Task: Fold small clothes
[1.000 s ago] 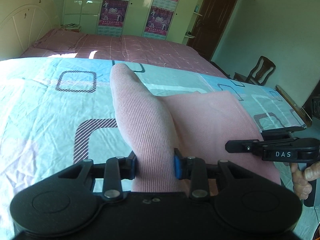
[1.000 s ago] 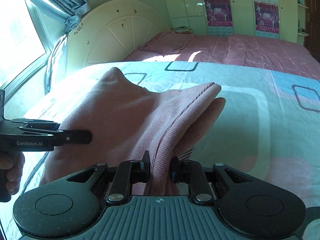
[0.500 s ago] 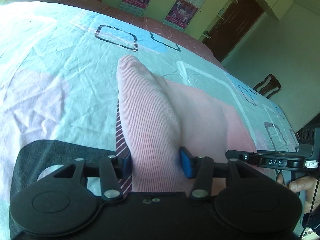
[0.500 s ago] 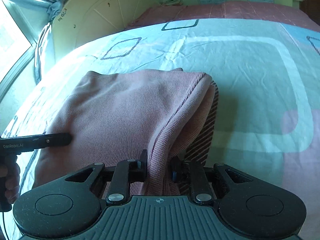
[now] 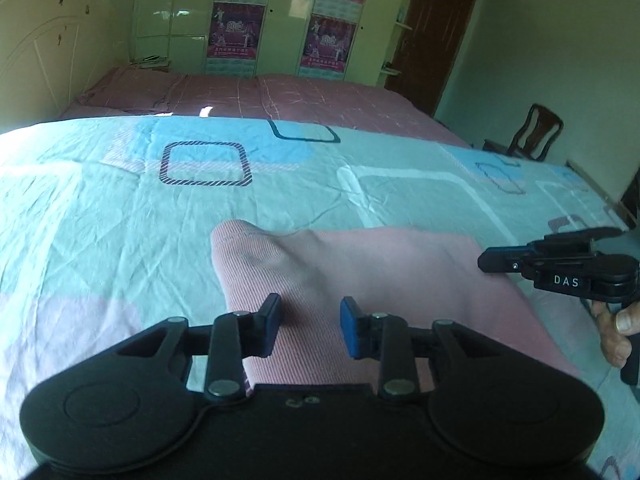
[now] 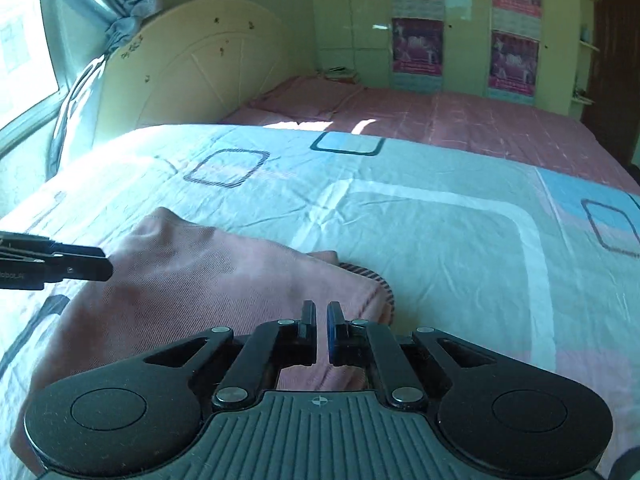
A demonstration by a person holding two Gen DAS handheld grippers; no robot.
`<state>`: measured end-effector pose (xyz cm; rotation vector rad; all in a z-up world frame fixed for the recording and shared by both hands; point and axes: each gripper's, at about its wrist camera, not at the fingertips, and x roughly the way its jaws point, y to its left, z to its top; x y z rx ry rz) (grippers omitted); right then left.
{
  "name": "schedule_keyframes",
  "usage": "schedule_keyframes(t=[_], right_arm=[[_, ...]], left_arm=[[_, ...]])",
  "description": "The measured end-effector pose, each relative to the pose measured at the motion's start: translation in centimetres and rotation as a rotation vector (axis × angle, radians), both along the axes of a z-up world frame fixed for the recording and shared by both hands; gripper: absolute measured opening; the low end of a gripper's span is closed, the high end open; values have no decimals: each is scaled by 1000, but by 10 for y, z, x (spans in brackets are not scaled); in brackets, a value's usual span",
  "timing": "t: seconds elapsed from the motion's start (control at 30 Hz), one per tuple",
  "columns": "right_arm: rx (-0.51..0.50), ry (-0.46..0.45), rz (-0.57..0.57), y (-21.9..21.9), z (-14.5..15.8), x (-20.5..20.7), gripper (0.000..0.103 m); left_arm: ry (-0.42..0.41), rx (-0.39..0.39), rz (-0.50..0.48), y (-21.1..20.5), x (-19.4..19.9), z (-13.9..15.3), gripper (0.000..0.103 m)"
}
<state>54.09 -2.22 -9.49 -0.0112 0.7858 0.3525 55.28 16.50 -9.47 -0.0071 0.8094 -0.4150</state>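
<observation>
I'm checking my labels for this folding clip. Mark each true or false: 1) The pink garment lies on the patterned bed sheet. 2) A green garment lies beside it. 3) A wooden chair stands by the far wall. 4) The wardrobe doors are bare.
1) True: the pink garment lies on the patterned bed sheet.
2) False: only the pink one is on the sheet.
3) True: a wooden chair stands there.
4) False: posters hang on the wardrobe doors.
</observation>
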Motion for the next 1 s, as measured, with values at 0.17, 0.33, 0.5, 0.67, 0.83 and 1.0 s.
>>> schedule_keyframes(t=[0.17,0.33,0.5,0.67,0.83,1.0], right_arm=[[-90,52,-18,0,-37,13,5],[-102,48,-16,-2,-36,13,5],[-99,70,-23,0,-26,13,5],[-61,45,-15,0,-2,-5,6],[-2,10,57,8,19,-49,7],[-29,27,113,18,4,-82,44]], left_arm=[[40,18,6,-1,3,-15,31],[36,70,-4,-7,4,-17,31],[19,98,5,-11,2,-11,33],[-24,72,41,-8,-18,9,34],[-80,53,29,-10,-72,23,41],[-83,86,17,-19,-111,8,27]])
